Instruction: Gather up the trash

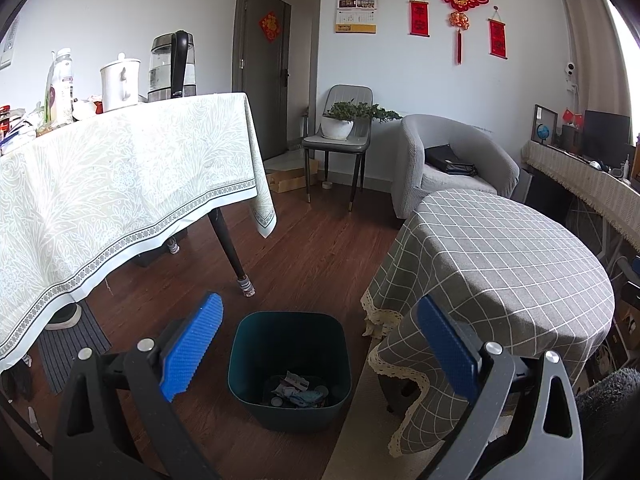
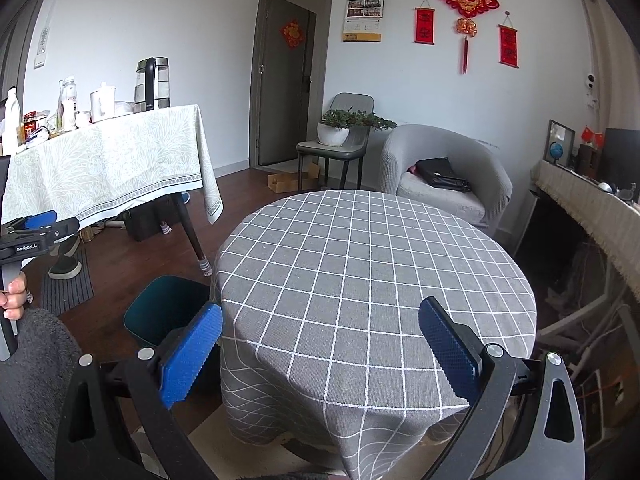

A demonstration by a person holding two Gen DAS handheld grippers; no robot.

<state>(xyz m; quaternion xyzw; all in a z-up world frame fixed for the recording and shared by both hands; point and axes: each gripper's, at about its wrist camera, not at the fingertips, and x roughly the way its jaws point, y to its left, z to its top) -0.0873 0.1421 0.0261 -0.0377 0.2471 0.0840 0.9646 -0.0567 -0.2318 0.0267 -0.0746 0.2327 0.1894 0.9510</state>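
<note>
The left gripper [image 1: 320, 344] hangs above the dark green bin [image 1: 289, 364], jaws wide apart and holding nothing. The bin stands on the wooden floor [image 1: 312, 248] just beside the round worktop [image 2: 376, 276] with its grey checked cloth, and crumpled scraps of trash [image 1: 298, 392] lie at the bin's bottom. The right gripper [image 2: 320, 346] is poised over the near edge of the round worktop, jaws also spread wide and empty. A hand [image 2: 14, 294] grips the left gripper's handle, left of the bin.
</note>
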